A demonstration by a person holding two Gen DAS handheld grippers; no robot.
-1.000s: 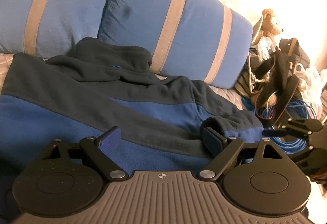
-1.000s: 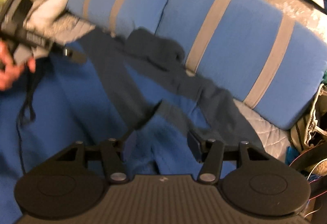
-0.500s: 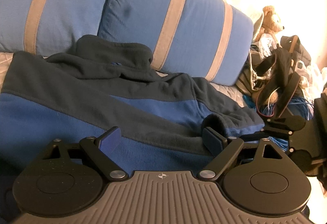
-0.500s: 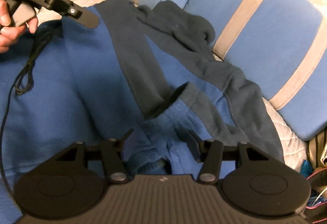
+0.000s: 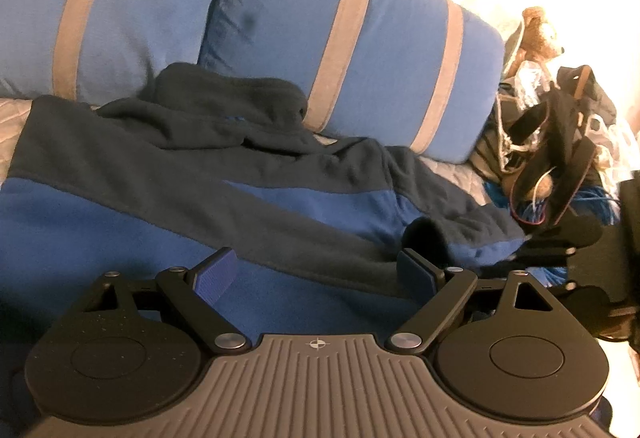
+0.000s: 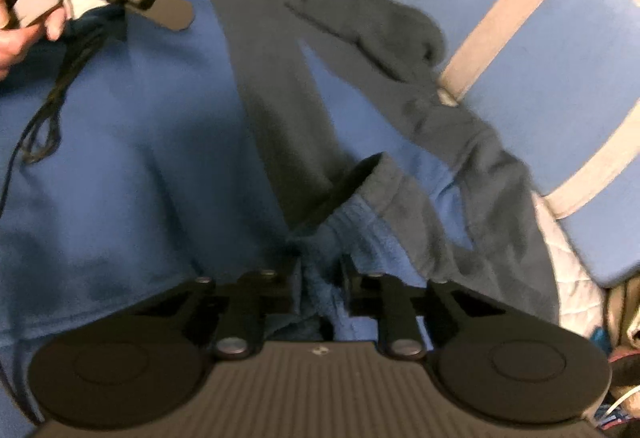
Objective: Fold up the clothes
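Observation:
A blue fleece jacket [image 5: 120, 222] with dark grey bands lies spread on the bed, its collar [image 5: 228, 94] against the pillows. My left gripper [image 5: 316, 270] hovers low over its body, open, with nothing between the pads. In the right wrist view the jacket [image 6: 132, 142] fills the frame, and the folded-back sleeve end [image 6: 360, 182] lies in front of my right gripper [image 6: 320, 278]. Its jaws are closing, with bunched blue sleeve fabric pinched between them. The left gripper's finger [image 6: 160, 2] shows at the upper left, and the right gripper's dark fingers [image 5: 560, 242] at the jacket's right edge.
Two blue pillows [image 5: 360, 50] with beige stripes lean behind the jacket. To the right lies a heap of black straps and cables [image 5: 560, 158] with a teddy bear [image 5: 538, 34] above it. A hand [image 6: 16, 38] holds the left gripper, from which a black cord [image 6: 44, 110] trails over the fleece.
My right gripper came down onto the sleeve end and its jaws narrowed from wide open onto the blue fabric. The left gripper stayed in place, still open.

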